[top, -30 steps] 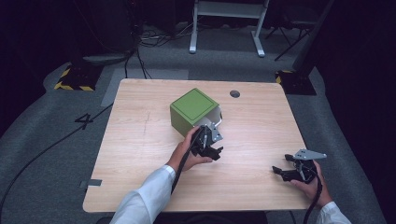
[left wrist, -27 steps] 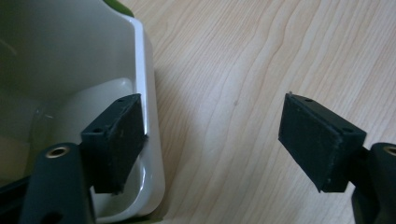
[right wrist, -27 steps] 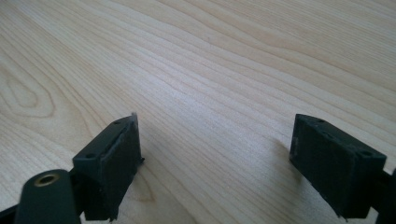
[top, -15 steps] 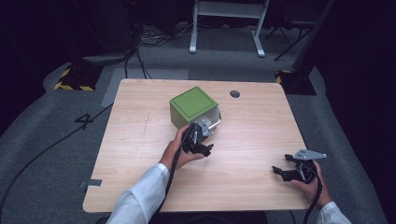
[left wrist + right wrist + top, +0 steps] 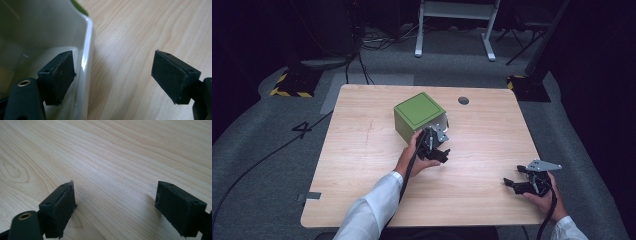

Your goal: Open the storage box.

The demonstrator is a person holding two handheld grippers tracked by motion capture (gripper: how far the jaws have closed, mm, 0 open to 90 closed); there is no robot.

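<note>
While left tongs gape, white container sits between.

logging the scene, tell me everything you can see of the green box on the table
The box is a green cube with a thin dark line framing its top face, turned cornerwise to the table edges and standing behind centre. Its open side faces the person; the left gripper view shows a glossy pale inner wall and rounded rim. The left gripper is open, one jaw inside that rim, the other outside over the wood. Material looks like plastic.
</note>
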